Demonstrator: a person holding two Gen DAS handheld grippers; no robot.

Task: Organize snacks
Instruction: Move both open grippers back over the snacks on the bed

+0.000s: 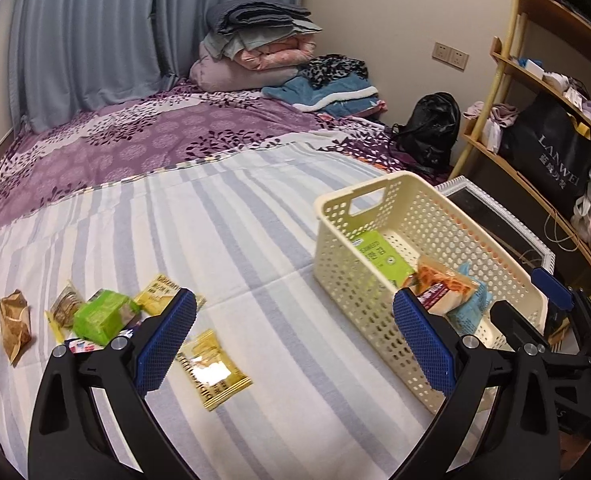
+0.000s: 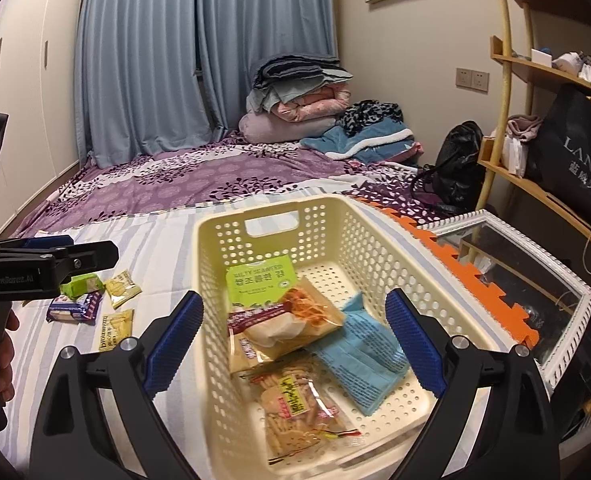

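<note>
A cream perforated basket stands on the striped sheet. It holds a green seaweed pack, an orange snack bag, a blue packet and a clear cracker bag. My right gripper is open and empty above the basket. My left gripper is open and empty, above the sheet left of the basket. Loose snacks lie on the sheet: a yellow packet, a green pack, another yellow packet, a brown wrapper.
A purple floral bedspread with folded blankets lies behind. A white-framed mirror and orange foam edge sit right of the basket. A wooden shelf and black bag stand at right.
</note>
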